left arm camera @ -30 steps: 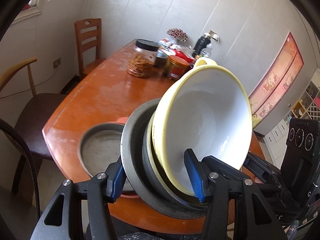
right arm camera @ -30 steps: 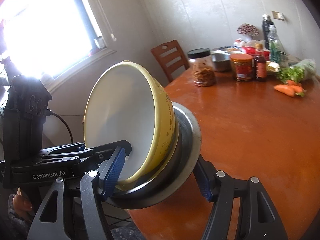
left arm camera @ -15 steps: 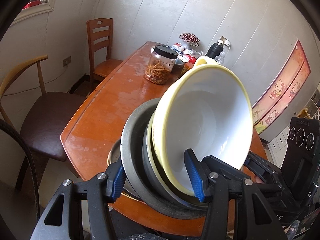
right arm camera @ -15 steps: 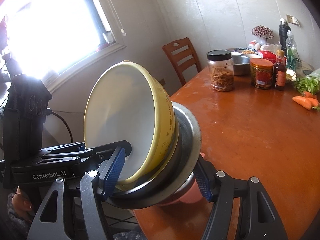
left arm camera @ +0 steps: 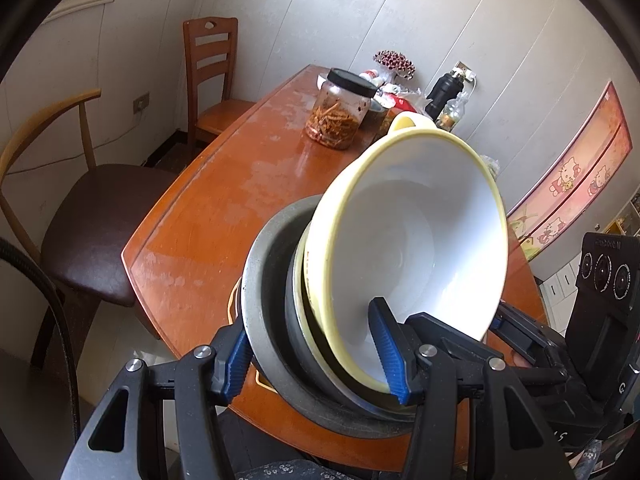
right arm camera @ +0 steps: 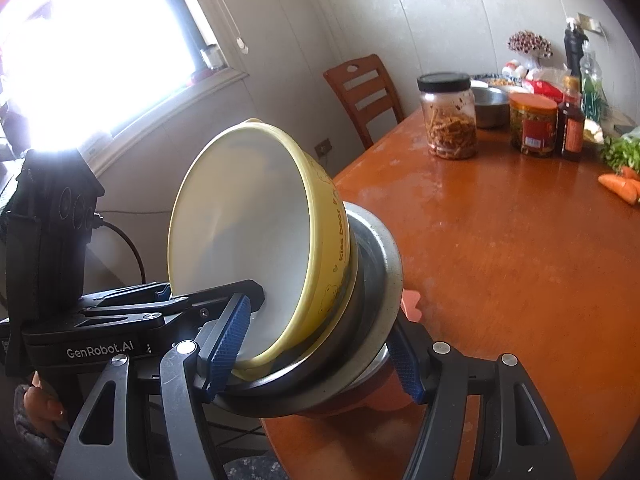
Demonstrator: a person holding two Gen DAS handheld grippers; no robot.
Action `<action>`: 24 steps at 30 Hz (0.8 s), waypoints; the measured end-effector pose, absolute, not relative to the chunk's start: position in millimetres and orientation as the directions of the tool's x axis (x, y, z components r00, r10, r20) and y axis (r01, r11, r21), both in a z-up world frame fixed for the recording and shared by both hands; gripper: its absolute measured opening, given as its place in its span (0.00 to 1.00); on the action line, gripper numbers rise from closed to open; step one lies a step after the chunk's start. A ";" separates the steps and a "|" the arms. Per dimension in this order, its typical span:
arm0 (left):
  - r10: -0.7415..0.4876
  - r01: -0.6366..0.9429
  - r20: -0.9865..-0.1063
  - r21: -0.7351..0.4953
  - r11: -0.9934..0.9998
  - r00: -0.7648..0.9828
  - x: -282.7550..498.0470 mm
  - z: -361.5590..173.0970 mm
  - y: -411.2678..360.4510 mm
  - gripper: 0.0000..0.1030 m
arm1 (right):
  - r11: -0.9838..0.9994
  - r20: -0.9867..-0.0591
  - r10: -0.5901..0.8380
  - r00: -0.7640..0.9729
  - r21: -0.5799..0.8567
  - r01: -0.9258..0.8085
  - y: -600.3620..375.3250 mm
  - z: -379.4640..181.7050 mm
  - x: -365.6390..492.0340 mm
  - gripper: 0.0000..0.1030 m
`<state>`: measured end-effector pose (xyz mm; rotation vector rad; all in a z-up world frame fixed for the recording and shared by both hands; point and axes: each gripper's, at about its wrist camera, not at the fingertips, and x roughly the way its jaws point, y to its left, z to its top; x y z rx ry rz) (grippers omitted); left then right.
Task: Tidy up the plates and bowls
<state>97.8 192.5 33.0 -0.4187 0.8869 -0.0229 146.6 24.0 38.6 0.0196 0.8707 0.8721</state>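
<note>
A yellow bowl with a white inside (left arm camera: 412,248) (right arm camera: 256,248) is nested in a steel bowl (left arm camera: 268,300) (right arm camera: 376,280). The stack is tilted on its side above the near end of the orange wooden table (left arm camera: 224,208) (right arm camera: 520,264). My left gripper (left arm camera: 316,356) is shut on one side of the stack's rims. My right gripper (right arm camera: 320,352) is shut on the opposite side. Under the stack an orange-red dish (right arm camera: 408,304) shows partly; a yellowish rim (left arm camera: 232,304) peeks out in the left wrist view.
At the table's far end stand a black-lidded jar (left arm camera: 344,108) (right arm camera: 450,116), a red-lidded jar (right arm camera: 534,124), a steel bowl (right arm camera: 488,104), bottles (right arm camera: 572,120), greens and carrots (right arm camera: 620,184). Two chairs (left arm camera: 212,76) (left arm camera: 80,200) stand on the left side.
Both grippers have drawn the tilted stack back toward the table's near end. The grey dish once visible on the table now lies hidden behind the stack. The grips are unchanged.
</note>
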 end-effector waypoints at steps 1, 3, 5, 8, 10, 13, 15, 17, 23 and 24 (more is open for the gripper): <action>-0.189 -0.155 -0.750 -0.363 0.919 0.634 97.8 31.5 192.4 0.53 | 0.665 -0.661 0.674 0.329 0.350 -0.660 24.0 36.5 146.7 0.67; -0.188 -0.158 -0.755 -0.360 0.920 0.628 98.9 28.7 192.7 0.53 | 0.663 -0.665 0.675 0.321 0.356 -0.659 24.6 32.2 148.6 0.67; -0.188 -0.163 -0.761 -0.361 0.918 0.621 99.7 25.9 192.9 0.53 | 0.663 -0.669 0.674 0.315 0.359 -0.657 24.4 29.2 148.8 0.67; -0.188 -0.166 -0.765 -0.359 0.918 0.617 100.0 23.0 193.5 0.53 | 0.663 -0.673 0.673 0.307 0.364 -0.654 24.3 24.4 149.8 0.67; -0.188 -0.165 -0.766 -0.358 0.919 0.615 100.6 21.9 193.7 0.53 | 0.663 -0.674 0.673 0.305 0.368 -0.652 24.1 22.7 151.0 0.67; -0.189 -0.166 -0.769 -0.358 0.919 0.611 102.4 20.6 193.9 0.53 | 0.665 -0.676 0.671 0.303 0.369 -0.650 24.1 20.5 153.4 0.67; -0.188 -0.167 -0.772 -0.355 0.920 0.608 103.5 19.1 194.0 0.53 | 0.665 -0.678 0.671 0.300 0.370 -0.649 24.3 19.1 154.2 0.67; -0.188 -0.169 -0.776 -0.353 0.920 0.602 104.5 17.6 193.8 0.53 | 0.665 -0.682 0.669 0.296 0.372 -0.648 25.2 16.8 155.2 0.67; -0.187 -0.170 -0.781 -0.350 0.921 0.596 107.3 14.5 194.0 0.53 | 0.666 -0.690 0.664 0.288 0.372 -0.646 26.6 12.2 156.9 0.67; -0.186 -0.170 -0.782 -0.349 0.922 0.595 107.7 14.4 193.8 0.53 | 0.666 -0.690 0.664 0.287 0.373 -0.646 26.4 11.8 157.2 0.67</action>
